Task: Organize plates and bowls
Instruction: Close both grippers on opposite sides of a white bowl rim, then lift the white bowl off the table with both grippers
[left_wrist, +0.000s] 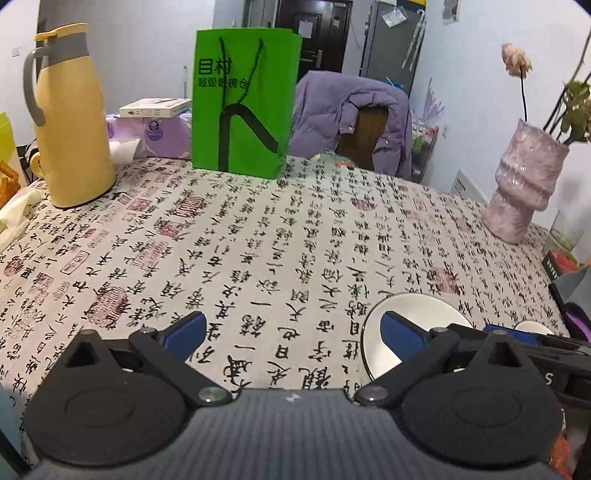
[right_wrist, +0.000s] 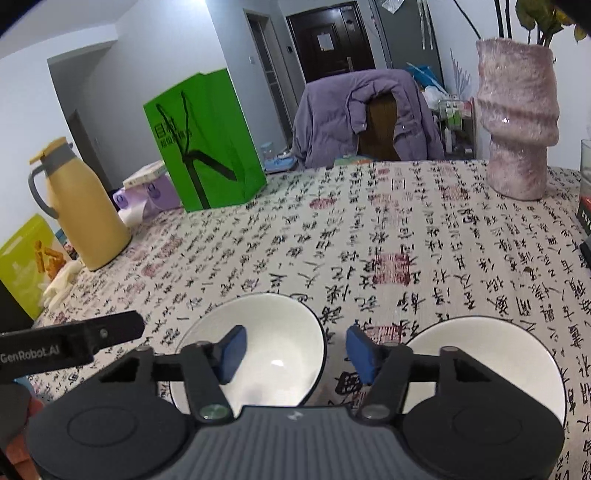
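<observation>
**Above the near table edge: bowls side by side**

Right gripper (right_wrist: 293, 350) spread, straddling the rim of left bowl (right_wrist: 258, 343), likely for a rim pinch to nest it into right bowl (right_wrist: 480, 369) just beside. Left gripper (left_wrist: 291, 334) spread, empty, over tablecloth (left_wrist: 258, 240).

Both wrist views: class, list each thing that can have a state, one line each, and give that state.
Left gripper: open, holding nothing.
Right gripper: open, holding nothing, one finger over the left bowl.
Left bowl: upright, empty.
Right bowl: upright, looks empty, partly hidden.
Yellow jug: upright, lid shut.
Green bag: standing upright.
Pink vase: upright, holding stems.
Purple jacket: draped over a chair.
</observation>
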